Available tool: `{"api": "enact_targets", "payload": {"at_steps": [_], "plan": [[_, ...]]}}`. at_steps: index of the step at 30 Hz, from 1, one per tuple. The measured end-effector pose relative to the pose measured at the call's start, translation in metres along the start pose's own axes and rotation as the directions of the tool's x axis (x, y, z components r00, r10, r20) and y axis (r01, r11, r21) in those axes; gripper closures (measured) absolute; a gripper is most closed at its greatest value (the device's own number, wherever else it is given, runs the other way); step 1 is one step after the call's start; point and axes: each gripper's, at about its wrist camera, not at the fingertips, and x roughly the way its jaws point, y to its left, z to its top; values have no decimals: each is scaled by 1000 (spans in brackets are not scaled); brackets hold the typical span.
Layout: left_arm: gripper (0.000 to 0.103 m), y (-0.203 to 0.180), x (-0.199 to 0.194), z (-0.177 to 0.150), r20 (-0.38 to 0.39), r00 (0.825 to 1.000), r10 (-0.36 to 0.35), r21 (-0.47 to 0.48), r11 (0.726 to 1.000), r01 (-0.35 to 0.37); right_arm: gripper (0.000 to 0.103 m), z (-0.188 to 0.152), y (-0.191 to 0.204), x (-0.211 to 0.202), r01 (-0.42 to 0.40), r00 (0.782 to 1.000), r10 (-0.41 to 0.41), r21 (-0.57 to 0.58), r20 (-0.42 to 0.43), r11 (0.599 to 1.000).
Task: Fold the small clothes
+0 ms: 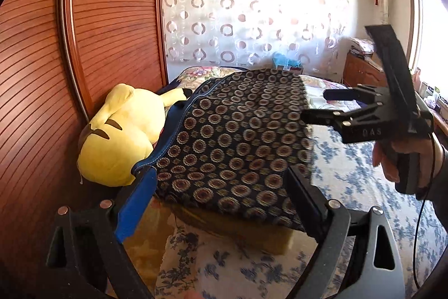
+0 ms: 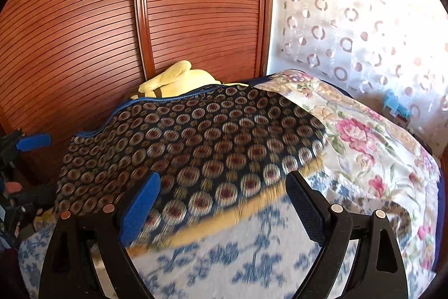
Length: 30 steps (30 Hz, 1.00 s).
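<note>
A bed (image 1: 350, 167) with a blue-flowered white cover fills the lower frame, backed by a slatted wooden wardrobe (image 1: 112, 18) at upper left and a ring-patterned sheer curtain (image 1: 252, 13) at upper centre. A yellow plush toy (image 1: 120, 136) lies at centre left against the wardrobe; a rose-printed quilt (image 2: 364, 136) is heaped at right in the right wrist view. The dark medallion-print garment (image 1: 238, 142) lies spread mid-frame. The left gripper (image 1: 221, 203) has its jaws wide apart, straddling the garment's near edge, holding nothing. The right gripper (image 1: 319, 105), at centre right in a hand (image 1: 403, 159), is likewise open at the cloth's edge.
</note>
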Motion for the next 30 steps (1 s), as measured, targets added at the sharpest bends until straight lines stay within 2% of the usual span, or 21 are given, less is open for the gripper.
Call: {"api": "enact_targets", "payload": {"at_steps": [10,14,18,24,26,30], "plan": [[11,-33,-38,-17,12,1000,-6,35,999,6,11,-44,26,-93,46,997,-49,47,53,998],[11,-48,-50,-23,14,999,-29,41,999,29,11,-71,36,-135,68,995,-72,68,62,995],[11,-68,-65,-31,29,997,-76,58,996,75,11,-98,43,-175,119,989,-128,115,76,986],[11,-97,-83,-40,33,990,-136,76,988,133,11,-137,47,-235,181,974,-203,196,100,964],[11,-107,-88,-42,34,988,-151,79,986,148,11,-150,52,-258,227,961,-255,214,111,950],[11,-124,-95,-46,32,984,-176,81,982,173,11,-168,55,-295,265,942,-309,275,131,924]]}}
